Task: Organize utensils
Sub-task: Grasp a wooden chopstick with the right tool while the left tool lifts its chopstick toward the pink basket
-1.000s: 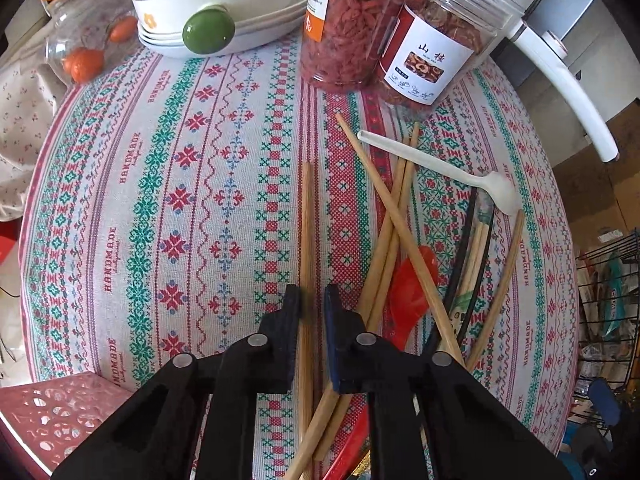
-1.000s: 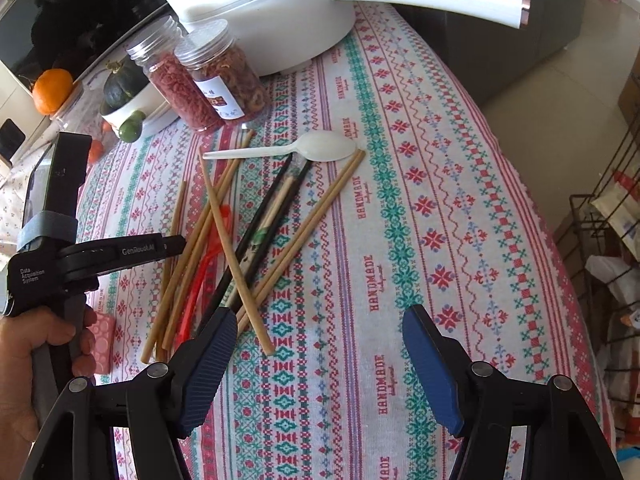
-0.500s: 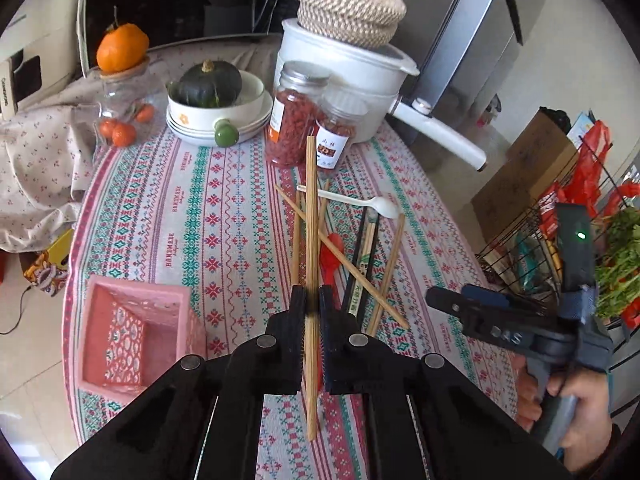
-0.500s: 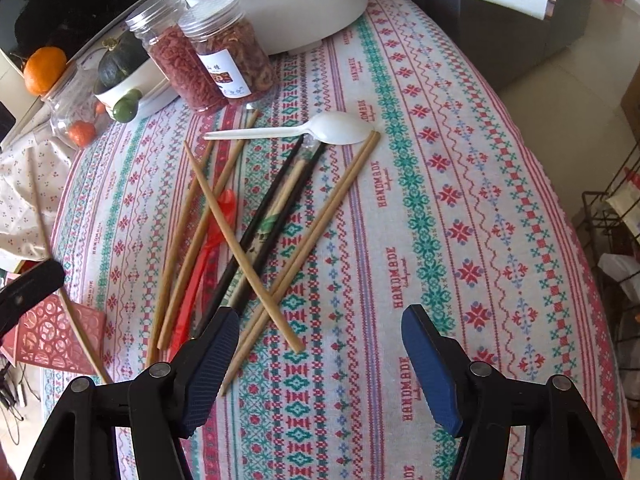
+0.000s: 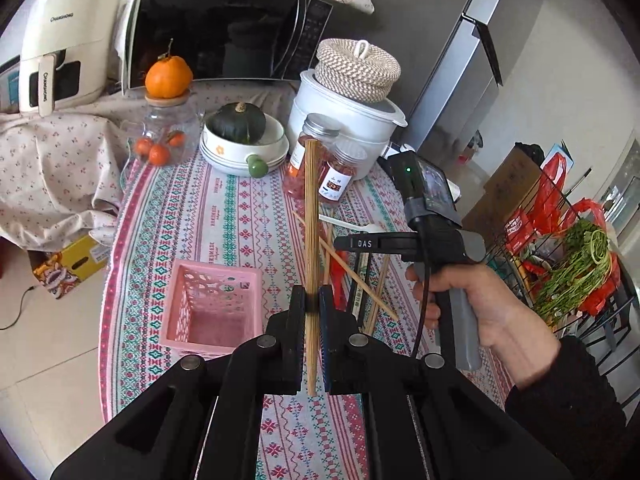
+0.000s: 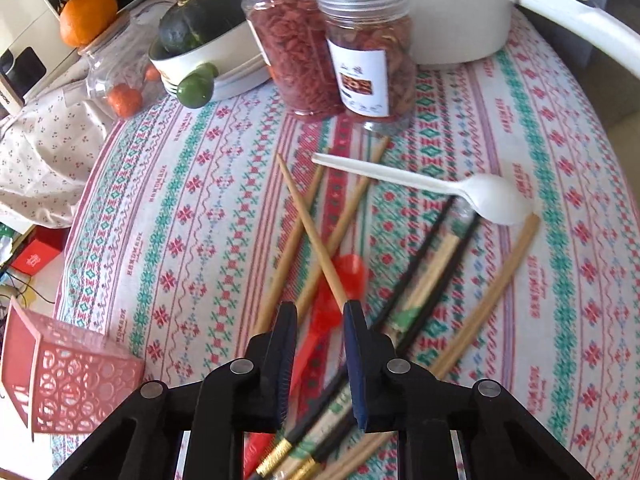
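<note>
Left gripper [image 5: 311, 307]: jaws clamped on one wooden chopstick [image 5: 311, 216], held clear of the cloth and standing roughly upright in its view, just right of the pink basket [image 5: 214, 304] below. Right gripper [image 6: 320, 316]: jaws closing over the pile [image 6: 360, 272] of chopsticks and spoons; the red spoon [image 6: 340, 284] lies between them, with a wooden chopstick crossing at the tips. Contact of the pads cannot be confirmed. Judgement: the step in hand is to carry the lifted chopstick to the basket. Recommended: bring it directly over the opening, point the lower end down inside the walls, and release only once that end is within. For the right side, take one item, not two crossed, to avoid dragging the pile.
</note>
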`<act>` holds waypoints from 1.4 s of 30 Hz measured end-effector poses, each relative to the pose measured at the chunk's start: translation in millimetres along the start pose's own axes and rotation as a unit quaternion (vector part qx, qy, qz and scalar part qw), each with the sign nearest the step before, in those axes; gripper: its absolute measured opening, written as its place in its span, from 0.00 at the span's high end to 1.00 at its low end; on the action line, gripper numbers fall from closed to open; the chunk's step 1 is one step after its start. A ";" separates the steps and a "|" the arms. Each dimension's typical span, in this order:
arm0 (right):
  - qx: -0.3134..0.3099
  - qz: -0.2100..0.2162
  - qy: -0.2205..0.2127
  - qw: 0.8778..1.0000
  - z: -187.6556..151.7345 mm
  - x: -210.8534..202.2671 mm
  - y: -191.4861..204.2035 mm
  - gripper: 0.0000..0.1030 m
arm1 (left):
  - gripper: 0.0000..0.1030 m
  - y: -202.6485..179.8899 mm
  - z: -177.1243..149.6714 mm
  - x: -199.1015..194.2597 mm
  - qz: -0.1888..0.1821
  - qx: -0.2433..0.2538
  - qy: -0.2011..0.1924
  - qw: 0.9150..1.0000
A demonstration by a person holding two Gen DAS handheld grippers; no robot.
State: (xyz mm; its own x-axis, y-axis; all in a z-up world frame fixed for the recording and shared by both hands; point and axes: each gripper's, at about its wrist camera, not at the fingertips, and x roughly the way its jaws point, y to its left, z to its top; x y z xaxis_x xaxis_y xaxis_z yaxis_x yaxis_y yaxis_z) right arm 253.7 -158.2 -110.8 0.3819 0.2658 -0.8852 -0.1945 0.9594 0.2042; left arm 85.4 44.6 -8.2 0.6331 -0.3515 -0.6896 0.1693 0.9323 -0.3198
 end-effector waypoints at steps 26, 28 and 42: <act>-0.022 -0.047 -0.085 0.995 -31.4 -50.7 25.1 0.95 | 0.94 -1.5 -4.0 -37.8 -0.019 0.013 -0.045 0.999; -0.011 -0.041 -0.111 0.993 -43.1 -77.6 26.9 0.95 | 0.94 -6.4 -4.7 -47.9 -0.020 0.019 -0.059 0.998; 0.013 0.047 -0.242 0.969 -110.2 -190.1 56.2 0.95 | 0.94 -16.6 -3.4 -107.7 -0.013 0.035 -0.157 0.987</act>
State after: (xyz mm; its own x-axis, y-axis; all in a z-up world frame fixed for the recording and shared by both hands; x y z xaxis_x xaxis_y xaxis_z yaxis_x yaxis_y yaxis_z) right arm 70.6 -165.2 22.9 0.7434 0.3588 -0.5645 -0.2289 0.9294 0.2894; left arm 11.9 66.6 69.2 0.8283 -0.3427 -0.4433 0.2345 0.9305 -0.2813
